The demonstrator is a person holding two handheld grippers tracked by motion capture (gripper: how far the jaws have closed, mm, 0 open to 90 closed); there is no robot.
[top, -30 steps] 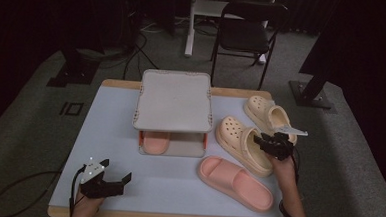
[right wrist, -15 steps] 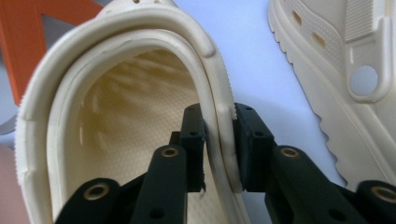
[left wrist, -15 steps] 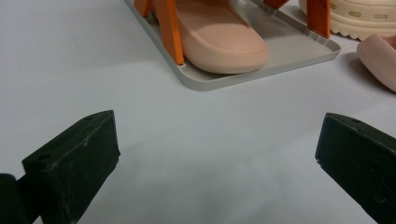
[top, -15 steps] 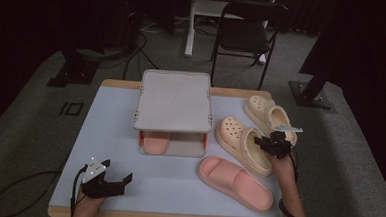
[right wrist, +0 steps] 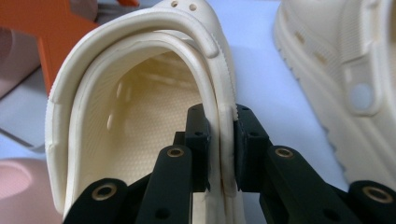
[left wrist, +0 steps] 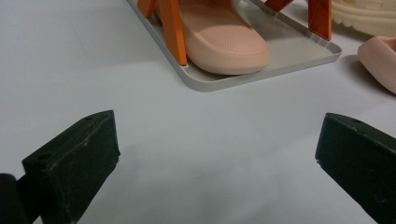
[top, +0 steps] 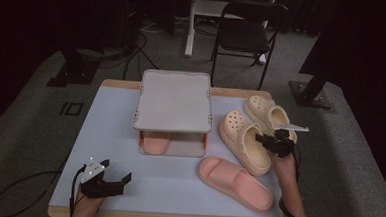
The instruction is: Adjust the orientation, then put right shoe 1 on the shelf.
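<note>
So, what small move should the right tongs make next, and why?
Probably lift a little. The right tongs, which have just been closing, now pinch the side wall of the cream clog; the rack has room beside the pink slipper.

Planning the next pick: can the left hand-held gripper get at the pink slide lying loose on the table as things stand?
Probably yes. The left hand-held gripper is open and holds nothing, with bare table between it and the pink slide. The right hand-held gripper is shut on the cream clog beyond it, off that path.
</note>
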